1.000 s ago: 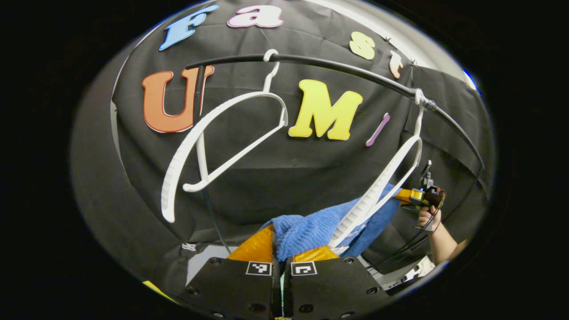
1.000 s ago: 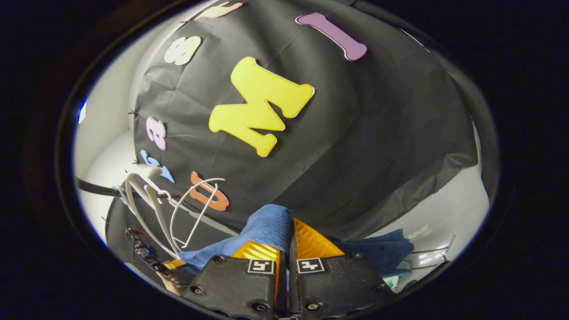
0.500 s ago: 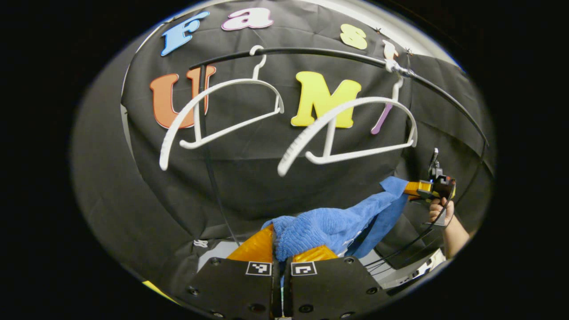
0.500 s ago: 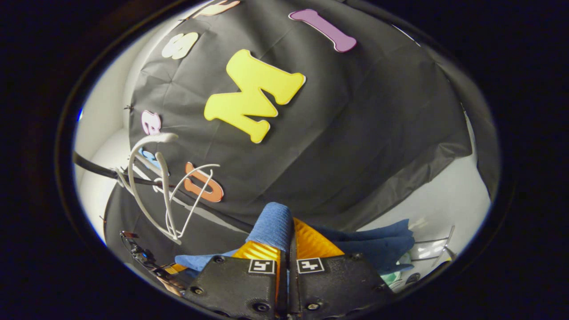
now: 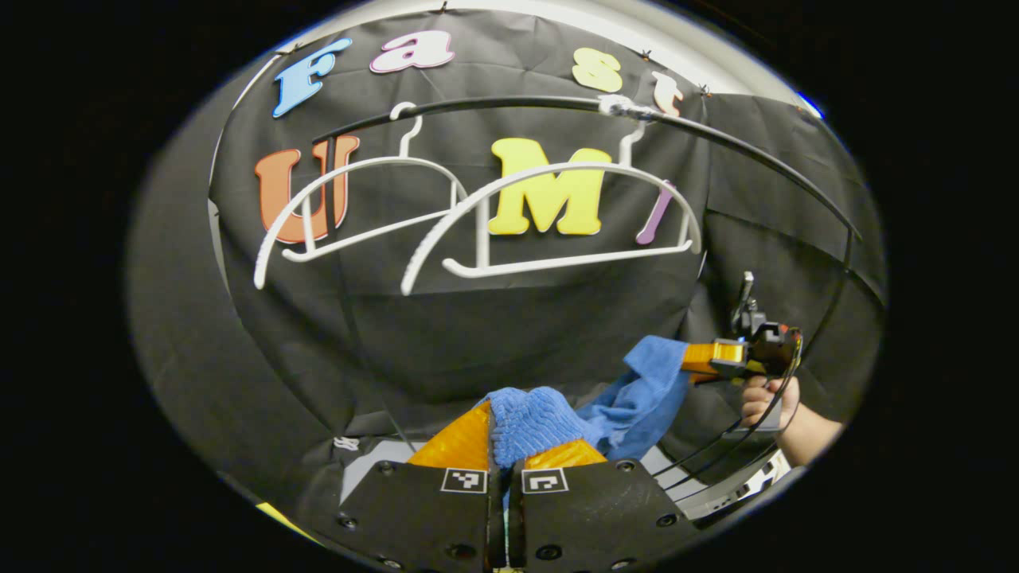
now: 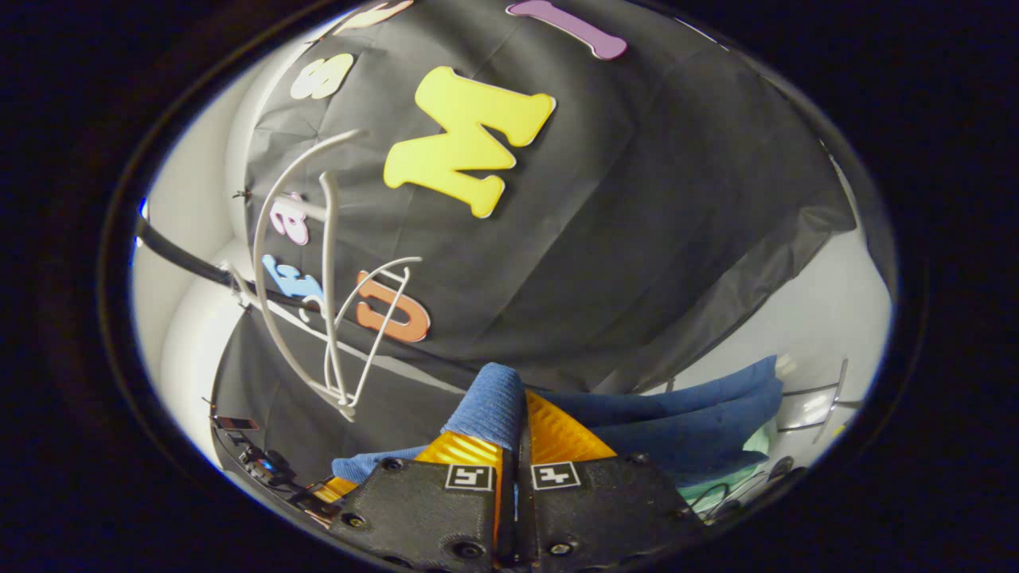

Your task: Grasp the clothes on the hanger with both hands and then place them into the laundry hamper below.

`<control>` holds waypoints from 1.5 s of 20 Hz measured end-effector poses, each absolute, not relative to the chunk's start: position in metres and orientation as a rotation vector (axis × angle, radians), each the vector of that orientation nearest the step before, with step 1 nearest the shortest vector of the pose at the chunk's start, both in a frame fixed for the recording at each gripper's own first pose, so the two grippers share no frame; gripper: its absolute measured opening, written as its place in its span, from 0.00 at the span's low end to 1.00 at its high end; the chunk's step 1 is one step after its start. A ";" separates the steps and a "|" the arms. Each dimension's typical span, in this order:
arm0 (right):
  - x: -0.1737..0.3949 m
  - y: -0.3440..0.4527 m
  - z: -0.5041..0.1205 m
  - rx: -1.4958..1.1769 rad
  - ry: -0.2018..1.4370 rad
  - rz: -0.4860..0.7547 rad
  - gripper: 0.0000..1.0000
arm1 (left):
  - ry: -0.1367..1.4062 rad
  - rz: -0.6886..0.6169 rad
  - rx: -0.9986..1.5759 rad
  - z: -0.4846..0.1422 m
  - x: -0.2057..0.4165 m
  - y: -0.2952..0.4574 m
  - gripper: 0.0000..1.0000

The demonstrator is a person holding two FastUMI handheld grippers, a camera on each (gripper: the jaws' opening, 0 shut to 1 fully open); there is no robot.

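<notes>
At 6 o'clock of the left gripper view, the left hand-held gripper (image 5: 503, 434) pinches a bunched edge of the blue cloth (image 5: 549, 414), both fingers pressed onto it. From that pinch the cloth runs toward 3 o'clock, sagging in folds, and ends at the right hand-held gripper (image 5: 696, 360), which grips its far corner; a hand (image 5: 763, 402) holds that gripper from below, with black cables looping down beside the wrist. Well above the cloth, toward 12 o'clock, a black rail (image 5: 557, 105) arcs across the booth wall and carries 2 white hangers: the left hanger (image 5: 358, 208) toward 10 o'clock and the right hanger (image 5: 549, 215) nearer the centre, their outlines overlapping. Both hangers are bare, and the cloth hangs clear of them, touching neither

At 6 o'clock of the right gripper view, the right hand-held gripper (image 6: 516, 434) is closed on a ribbed fold of the blue cloth (image 6: 487, 406), which pokes up between its fingers. More of the cloth (image 6: 685, 422) spreads toward 4 o'clock in layered folds. Toward 9 o'clock the 2 white hangers (image 6: 318, 270) hang tilted on the black rail (image 6: 179, 259). Whether the hamper lies below I cannot tell
</notes>
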State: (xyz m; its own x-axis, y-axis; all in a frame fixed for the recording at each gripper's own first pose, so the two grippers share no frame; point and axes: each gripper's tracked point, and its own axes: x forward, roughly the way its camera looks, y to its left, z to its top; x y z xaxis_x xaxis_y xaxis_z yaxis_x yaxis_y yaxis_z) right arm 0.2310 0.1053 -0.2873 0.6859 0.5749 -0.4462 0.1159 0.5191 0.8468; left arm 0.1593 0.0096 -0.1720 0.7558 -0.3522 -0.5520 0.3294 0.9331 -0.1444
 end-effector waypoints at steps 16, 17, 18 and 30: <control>0.199 0.179 -0.296 1.139 0.900 0.416 0.05 | 0.545 -0.474 -0.127 -0.176 0.122 -0.050 0.02; 0.196 0.179 -0.308 1.148 0.924 0.399 0.05 | 0.563 -0.468 -0.122 -0.189 0.122 -0.051 0.02; 0.196 0.180 -0.322 1.158 0.946 0.377 0.04 | 0.582 -0.462 -0.125 -0.201 0.122 -0.052 0.02; 0.187 0.177 -0.465 1.116 1.177 0.133 0.05 | 0.821 -0.330 -0.111 -0.340 0.114 -0.031 0.02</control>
State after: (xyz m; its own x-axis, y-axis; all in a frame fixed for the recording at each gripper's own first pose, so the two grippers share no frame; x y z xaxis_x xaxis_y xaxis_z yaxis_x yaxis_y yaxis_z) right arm 0.1873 0.1767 -0.4654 0.4406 0.6054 -0.6628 0.4422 0.4962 0.7472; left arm 0.1145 -0.0314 -0.3399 0.6340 -0.3309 -0.6990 0.2457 0.9432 -0.2236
